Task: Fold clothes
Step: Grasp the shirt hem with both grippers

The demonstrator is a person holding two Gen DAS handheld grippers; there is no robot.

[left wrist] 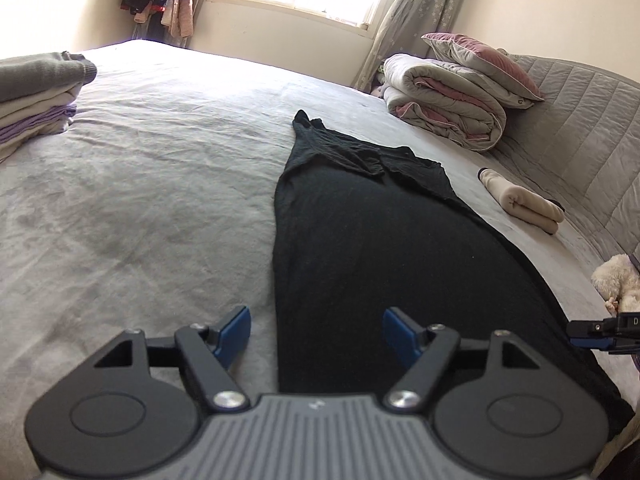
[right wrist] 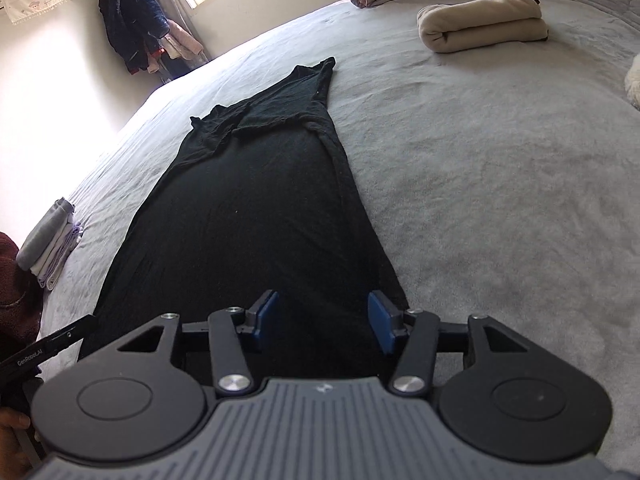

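Black dress (left wrist: 360, 240) lies lengthwise on the bed (left wrist: 140, 200), sleeves laid in. Thin, limp knit; likely light, will sag. Left tongs (left wrist: 316, 334) and right tongs (right wrist: 322, 320) both apart, empty, at hem corners: best pinch points.

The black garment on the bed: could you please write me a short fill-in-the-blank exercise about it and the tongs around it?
1. The black garment lies spread on the grey ____.
2. Both the left tongs and the right tongs are ____, gripping nothing.
3. The rolled beige cloth lies ____ from the garment, not touching it.
4. The folded stack has a ____ item on top.

Missing words: bed; open; apart; grey
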